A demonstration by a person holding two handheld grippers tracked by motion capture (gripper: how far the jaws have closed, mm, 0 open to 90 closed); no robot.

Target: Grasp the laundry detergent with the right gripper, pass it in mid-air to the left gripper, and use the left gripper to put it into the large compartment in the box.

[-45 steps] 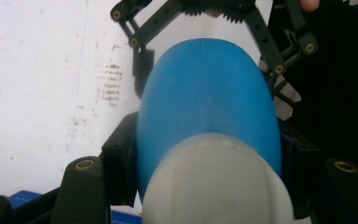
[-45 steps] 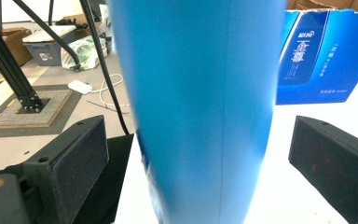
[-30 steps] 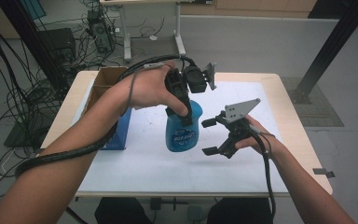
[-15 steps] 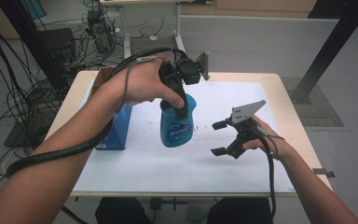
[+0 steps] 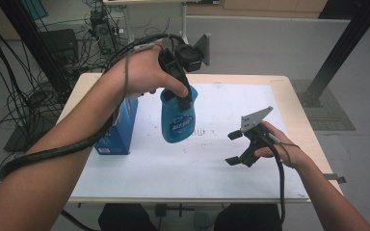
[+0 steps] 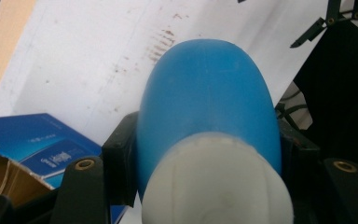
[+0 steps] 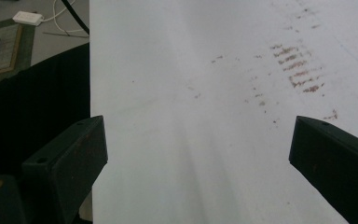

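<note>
Between matte black jaws, smooth rounded blue bottle (image 6: 208,107)

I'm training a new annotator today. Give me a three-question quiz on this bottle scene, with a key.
1. True or false: the left gripper is shut on the blue bottle.
2. How do the jaws of the right gripper stand: A) wide open with nothing between them, B) shut on a box, C) shut on the bottle?
3. What stands on the table to the left of the bottle in the high view?

Key: 1 true. 2 A. 3 a blue box.
</note>
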